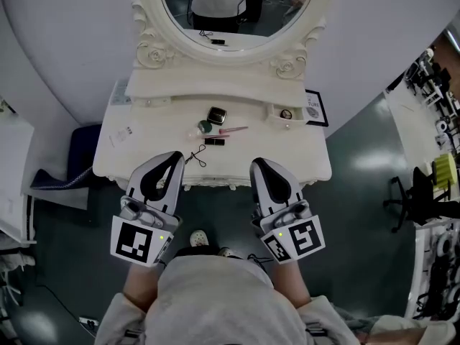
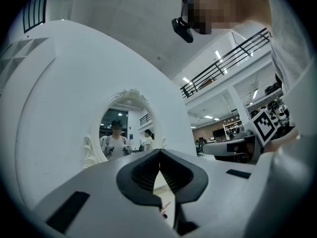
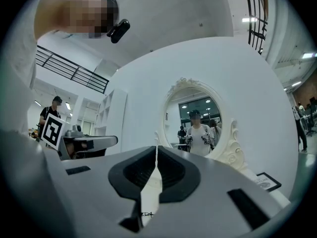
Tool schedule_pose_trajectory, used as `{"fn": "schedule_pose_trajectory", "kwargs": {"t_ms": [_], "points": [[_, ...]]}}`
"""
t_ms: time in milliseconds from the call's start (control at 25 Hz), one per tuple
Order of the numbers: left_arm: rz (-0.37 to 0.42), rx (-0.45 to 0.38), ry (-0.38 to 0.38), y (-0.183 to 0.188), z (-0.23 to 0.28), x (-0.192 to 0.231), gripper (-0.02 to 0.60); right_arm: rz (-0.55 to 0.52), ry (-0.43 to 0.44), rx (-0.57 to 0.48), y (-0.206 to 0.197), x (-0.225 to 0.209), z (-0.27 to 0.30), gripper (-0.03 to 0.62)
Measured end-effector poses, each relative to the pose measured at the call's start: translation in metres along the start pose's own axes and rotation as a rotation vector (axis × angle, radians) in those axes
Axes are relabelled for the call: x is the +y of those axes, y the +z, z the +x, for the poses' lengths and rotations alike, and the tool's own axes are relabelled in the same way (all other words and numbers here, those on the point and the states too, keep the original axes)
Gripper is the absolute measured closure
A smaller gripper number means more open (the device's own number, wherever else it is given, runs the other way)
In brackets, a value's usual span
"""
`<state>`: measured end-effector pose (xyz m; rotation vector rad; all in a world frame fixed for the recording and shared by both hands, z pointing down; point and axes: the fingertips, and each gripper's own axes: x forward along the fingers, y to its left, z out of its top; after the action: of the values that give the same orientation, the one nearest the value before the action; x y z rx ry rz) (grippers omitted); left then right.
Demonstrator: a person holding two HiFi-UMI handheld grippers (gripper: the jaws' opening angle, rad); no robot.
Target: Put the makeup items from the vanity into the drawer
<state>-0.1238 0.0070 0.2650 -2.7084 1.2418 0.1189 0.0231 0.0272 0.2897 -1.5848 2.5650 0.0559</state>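
**A:** Where are the two grippers?

**B:** The left gripper (image 1: 177, 157) is at the front edge of the counter (image 1: 151, 131), its jaws pressed together with nothing between them. The right gripper (image 1: 257, 165) is at its 3 o'clock, jaws also together and empty.

**A:** And the makeup?

**B:** It is all on the counter, around 12 o'clock from the gap between the grippers. A black cord (image 1: 198, 155) lies just beside the left tip. Then comes a green pot (image 1: 205, 127), with a compact (image 1: 217, 115) at its 1 o'clock. A black tube (image 1: 214, 141) lies at the compact's 6 o'clock, and a pink pencil (image 1: 234, 130) is furthest right. The drawer (image 1: 286, 113) stands open at the compact's 3 o'clock, with something round inside.

**A:** How will they handle?

**B:** I'd judge them all light, hard and smooth, so likely to slip. The compact lies flat, so grip it across opposite edges and set it down gently in case it holds a mirror. The tube and pencil may roll, so pinch each across its middle. The pot is small and round, so take it across its sides
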Motion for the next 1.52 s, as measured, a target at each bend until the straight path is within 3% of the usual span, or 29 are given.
{"fn": "schedule_pose_trajectory", "kwargs": {"t_ms": [240,800,1400,1520], "points": [[-0.006,-0.050,-0.018,0.005,0.010,0.016,0.566,-0.001,-0.019,-0.009,-0.002,0.000,0.016,0.569],[-0.034,-0.045,-0.054,-0.008,0.032,0.030,0.566,-0.017,-0.052,0.000,-0.010,-0.009,0.033,0.569],[-0.004,-0.068,0.000,-0.005,0.085,0.043,0.566,-0.028,0.024,0.024,-0.014,-0.055,0.077,0.569],[0.004,-0.035,0.015,-0.013,0.092,0.045,0.566,-0.029,0.055,0.051,-0.022,-0.065,0.088,0.569]]}}
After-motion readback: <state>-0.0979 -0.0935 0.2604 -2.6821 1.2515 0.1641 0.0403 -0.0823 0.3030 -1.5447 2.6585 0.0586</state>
